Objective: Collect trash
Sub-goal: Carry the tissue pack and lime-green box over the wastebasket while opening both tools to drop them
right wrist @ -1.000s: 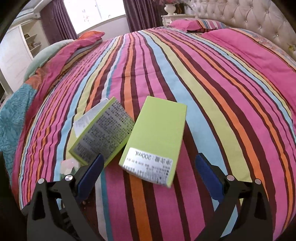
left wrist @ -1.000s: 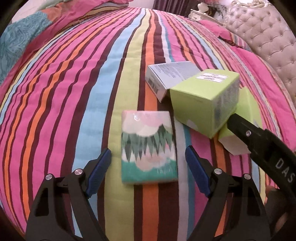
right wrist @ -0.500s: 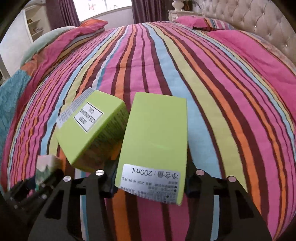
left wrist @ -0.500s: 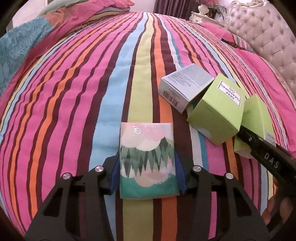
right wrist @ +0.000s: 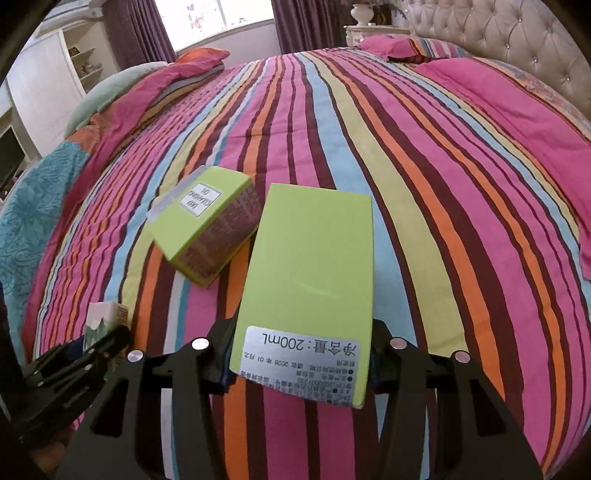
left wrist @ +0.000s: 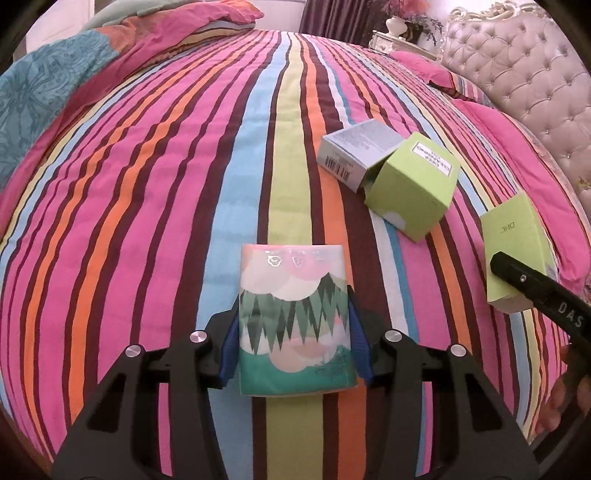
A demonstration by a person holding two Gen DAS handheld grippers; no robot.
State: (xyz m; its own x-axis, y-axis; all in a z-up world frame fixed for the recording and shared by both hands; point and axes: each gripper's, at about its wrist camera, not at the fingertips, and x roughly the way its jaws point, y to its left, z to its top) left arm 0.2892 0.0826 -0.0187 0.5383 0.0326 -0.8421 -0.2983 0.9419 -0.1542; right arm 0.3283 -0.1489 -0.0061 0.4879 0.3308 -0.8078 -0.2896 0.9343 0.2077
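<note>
left wrist view: the left gripper [left wrist: 293, 332] is closed on a tissue pack [left wrist: 295, 325], blue pads pressed to both its long sides, the pack lying flat over the striped bedspread [left wrist: 147, 221].
ahead and right of it: a grey box [left wrist: 356, 153] touches a green cube box [left wrist: 413, 184], which leans against it; only this view shows the grey box clearly.
far right of it: the right gripper [left wrist: 524, 284] enters as a dark finger across a flat green carton [left wrist: 515, 243] with dhc print.
right wrist view: the right gripper [right wrist: 301, 354] clamps the flat green carton [right wrist: 310, 280] by its near end; its 200ml label shows only here.
ahead and left of it: the green cube box [right wrist: 203, 221], printed side visible, just beside the carton.
far left of it: the left gripper [right wrist: 74, 365] with the tissue pack [right wrist: 101, 321] edge-on.
background: tufted headboard [right wrist: 498, 33], window [right wrist: 214, 18], shelves [right wrist: 81, 62].
</note>
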